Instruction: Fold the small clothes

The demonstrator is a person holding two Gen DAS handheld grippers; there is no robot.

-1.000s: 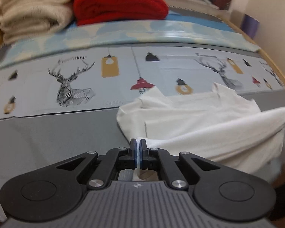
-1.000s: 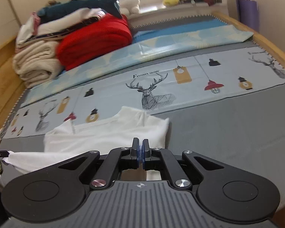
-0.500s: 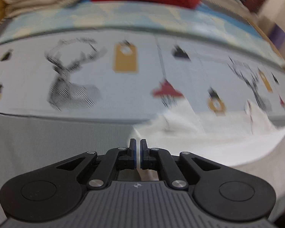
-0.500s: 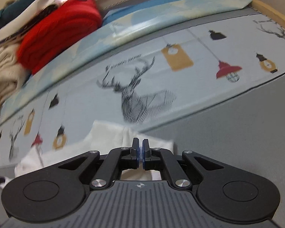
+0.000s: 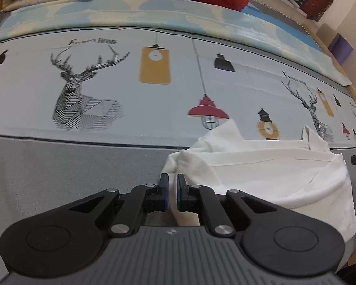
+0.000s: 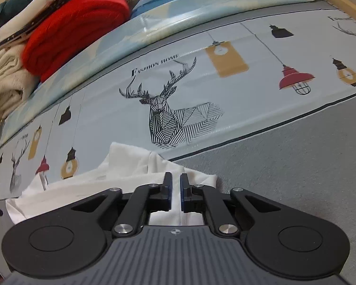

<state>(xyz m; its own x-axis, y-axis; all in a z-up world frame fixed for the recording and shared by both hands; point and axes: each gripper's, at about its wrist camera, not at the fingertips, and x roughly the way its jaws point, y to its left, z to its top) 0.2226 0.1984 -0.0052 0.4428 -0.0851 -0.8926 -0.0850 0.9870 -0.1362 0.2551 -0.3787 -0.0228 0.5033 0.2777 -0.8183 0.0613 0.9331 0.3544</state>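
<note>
Both grippers are low over the bed now, pointing steeply down at the white garment (image 5: pixel 261 173) lying half folded on the grey sheet (image 5: pixel 59 171). The left gripper (image 5: pixel 171 194) sits at one corner of the cloth, its jaws parted by a narrow slit, cloth showing in the gap and spreading off to the right of its fingers. The right gripper (image 6: pixel 175 193) has just been opening: a slim gap between the blue pads (image 6: pixel 170 197), white fabric showing through it and lying under and left of the fingers, no longer pinched. Ahead of both fingertips runs the printed deer (image 6: pixel 175 118) band, with a red blanket (image 6: pixel 73 26) far beyond.
</note>
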